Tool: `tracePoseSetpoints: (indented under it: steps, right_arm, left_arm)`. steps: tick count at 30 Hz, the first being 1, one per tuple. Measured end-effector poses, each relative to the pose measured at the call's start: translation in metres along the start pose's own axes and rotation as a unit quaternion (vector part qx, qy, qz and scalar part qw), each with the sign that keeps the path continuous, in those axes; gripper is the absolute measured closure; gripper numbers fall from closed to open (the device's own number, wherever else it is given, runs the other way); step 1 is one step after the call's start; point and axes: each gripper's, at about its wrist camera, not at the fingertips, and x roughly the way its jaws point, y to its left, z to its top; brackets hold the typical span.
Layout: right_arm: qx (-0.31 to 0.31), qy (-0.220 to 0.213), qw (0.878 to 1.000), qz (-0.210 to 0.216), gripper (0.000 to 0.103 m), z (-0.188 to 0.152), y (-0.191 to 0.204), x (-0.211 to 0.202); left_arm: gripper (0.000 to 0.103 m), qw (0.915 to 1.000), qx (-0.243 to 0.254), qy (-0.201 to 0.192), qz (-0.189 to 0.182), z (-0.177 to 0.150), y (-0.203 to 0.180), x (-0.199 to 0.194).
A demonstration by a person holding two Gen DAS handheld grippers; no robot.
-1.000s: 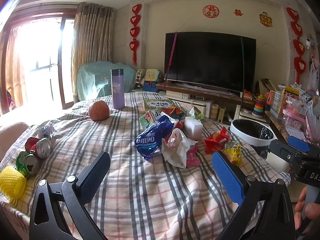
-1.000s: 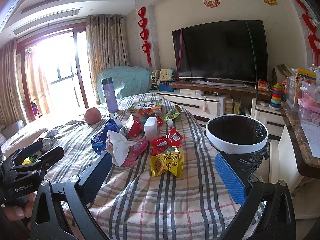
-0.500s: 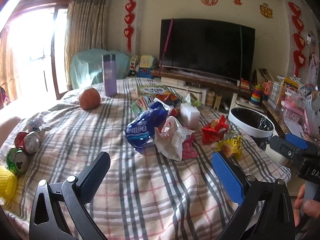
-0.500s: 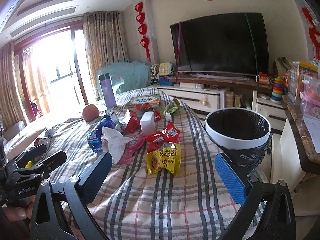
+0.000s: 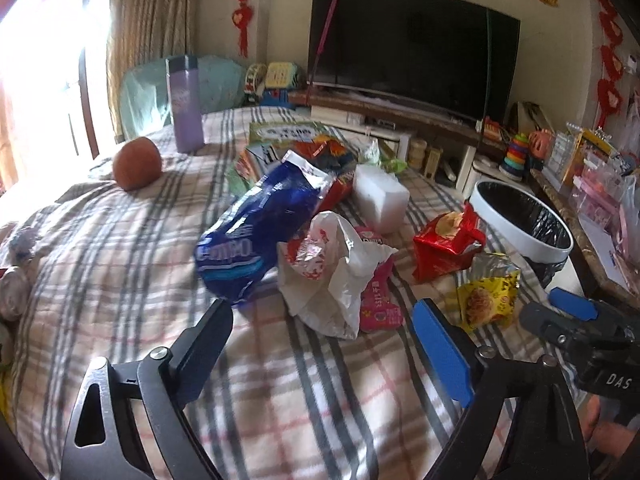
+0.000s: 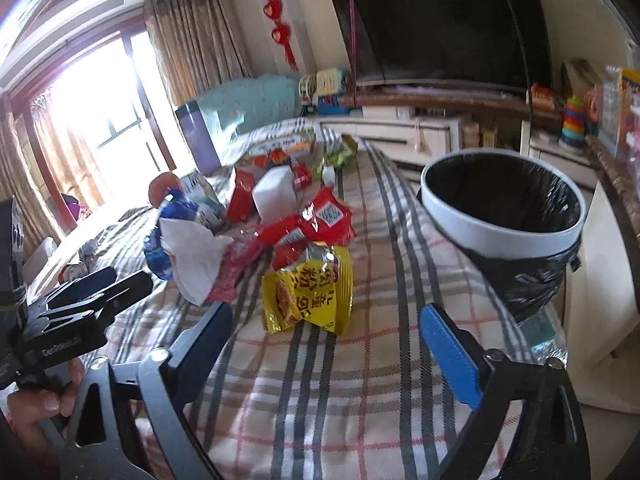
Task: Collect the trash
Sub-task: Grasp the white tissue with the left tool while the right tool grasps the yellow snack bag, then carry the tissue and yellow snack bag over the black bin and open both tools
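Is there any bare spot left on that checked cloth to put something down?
Yes. Bare checked cloth lies between the orange fruit and the blue bag, and along the near edge. Another strip runs between the yellow packet and the bin. The middle is crowded with wrappers.

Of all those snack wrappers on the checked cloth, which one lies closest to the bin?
The yellow noodle-picture packet, lying nearest the black-lined white bin. The red packets and blue bag lie farther off.
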Motion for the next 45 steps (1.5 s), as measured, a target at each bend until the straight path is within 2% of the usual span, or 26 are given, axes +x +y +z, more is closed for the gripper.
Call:
tracePoseSetpoints:
  steps: [5, 8, 11, 12, 13, 16, 18, 29, 45]
  right_arm:
    - [0.008, 0.029, 1.000, 0.006, 0.023, 0.003, -0.006, 0.021]
    - [0.009, 0.038, 0.999, 0.008, 0.031, 0.005, -0.007, 0.028]
    - [0.012, 0.050, 0.999, 0.012, 0.046, 0.006, -0.009, 0.035]
    - [0.015, 0.054, 0.998, 0.015, 0.053, 0.006, -0.010, 0.037]
    - [0.018, 0.054, 0.998, 0.020, 0.060, 0.006, -0.010, 0.037]
    - [0.008, 0.051, 0.998, 0.022, 0.076, 0.005, -0.006, 0.032]
    - [0.005, 0.047, 0.999, 0.026, 0.085, 0.005, -0.004, 0.027]
    - [0.025, 0.009, 1.000, 0.016, 0.086, 0.012, -0.023, -0.008]
    - [0.070, -0.027, 0.997, -0.025, 0.087, 0.026, -0.078, -0.038]
  left_arm:
    - [0.023, 0.9998, -0.004, 0.018, -0.004, 0.011, 0.002, 0.026]
    - [0.037, 0.9993, -0.006, 0.034, -0.016, 0.012, 0.002, 0.040]
    - [0.057, 0.9984, -0.013, 0.044, -0.032, 0.013, 0.005, 0.048]
    - [0.074, 0.9979, -0.015, 0.048, -0.040, 0.013, 0.006, 0.051]
    - [0.087, 0.9973, -0.018, 0.053, -0.048, 0.014, 0.006, 0.054]
    - [0.096, 0.9964, -0.024, 0.051, -0.062, 0.014, 0.009, 0.053]
    - [0.097, 0.9964, -0.021, 0.043, -0.069, 0.014, 0.007, 0.047]
    - [0.098, 0.9929, 0.013, 0.010, -0.118, 0.014, -0.015, 0.011]
    - [0.102, 0.9806, 0.072, -0.003, -0.182, 0.040, -0.066, 0.014]
